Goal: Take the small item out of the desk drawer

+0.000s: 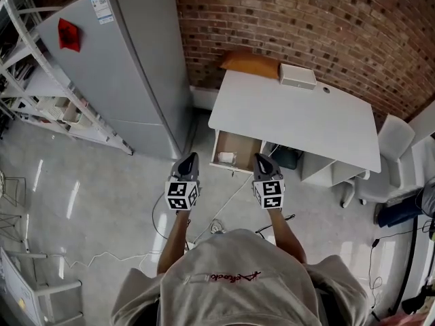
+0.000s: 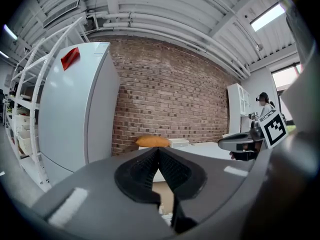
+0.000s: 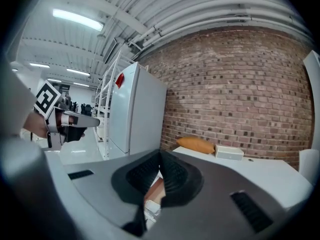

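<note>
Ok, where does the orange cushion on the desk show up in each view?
Head view: the orange cushion lies top centre, at the desk's far left corner against the brick wall.
Left gripper view: low centre, at the foot of the wall.
Right gripper view: right of centre, on the desk's far end.
Shared landmark: the white box just right of the cushion in all three views.
</note>
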{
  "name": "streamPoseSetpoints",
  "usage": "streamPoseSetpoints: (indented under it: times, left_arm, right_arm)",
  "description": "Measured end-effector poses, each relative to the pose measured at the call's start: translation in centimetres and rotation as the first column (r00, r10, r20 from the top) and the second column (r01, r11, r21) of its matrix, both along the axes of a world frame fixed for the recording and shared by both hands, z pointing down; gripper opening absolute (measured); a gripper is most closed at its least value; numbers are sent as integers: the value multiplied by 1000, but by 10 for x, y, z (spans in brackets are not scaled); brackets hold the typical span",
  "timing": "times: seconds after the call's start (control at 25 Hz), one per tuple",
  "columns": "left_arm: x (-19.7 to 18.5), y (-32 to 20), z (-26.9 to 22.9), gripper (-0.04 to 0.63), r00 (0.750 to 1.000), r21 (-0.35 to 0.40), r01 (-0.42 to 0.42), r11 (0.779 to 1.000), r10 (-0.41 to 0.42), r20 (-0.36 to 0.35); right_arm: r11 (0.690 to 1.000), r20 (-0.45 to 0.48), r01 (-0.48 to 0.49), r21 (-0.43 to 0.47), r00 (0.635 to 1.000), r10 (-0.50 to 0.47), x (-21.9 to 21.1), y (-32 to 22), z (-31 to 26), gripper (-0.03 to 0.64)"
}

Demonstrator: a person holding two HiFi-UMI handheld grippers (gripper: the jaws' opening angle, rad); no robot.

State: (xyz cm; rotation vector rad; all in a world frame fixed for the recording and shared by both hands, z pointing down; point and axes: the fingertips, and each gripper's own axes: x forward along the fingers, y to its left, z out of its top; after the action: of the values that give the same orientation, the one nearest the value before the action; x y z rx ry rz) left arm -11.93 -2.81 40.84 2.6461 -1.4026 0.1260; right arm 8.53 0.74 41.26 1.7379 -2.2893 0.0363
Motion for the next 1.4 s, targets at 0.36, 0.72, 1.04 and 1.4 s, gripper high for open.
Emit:
streamPoseSetpoints:
  times: [0.36, 0.72, 1.04, 1.4]
  left_arm:
    - [-6, -80, -5, 9, 999, 13, -46, 999, 46, -2]
    - [-8, -115, 8, 9, 996, -3, -87, 996, 87, 3]
    - [-3, -122, 9, 9, 996, -8, -92, 996, 92, -7]
    - [3, -125, 15, 9, 999, -25, -43, 999, 43, 3]
  right_arm:
    - [999, -12, -31, 10, 999, 31, -12, -72, -3, 11]
    - [997, -10, -80, -13, 997, 80, -12, -96, 13, 12]
    - [995, -16, -91, -29, 996, 90, -7, -100, 18, 11]
    - [998, -17, -43, -45, 999, 42, 4, -110, 22, 12]
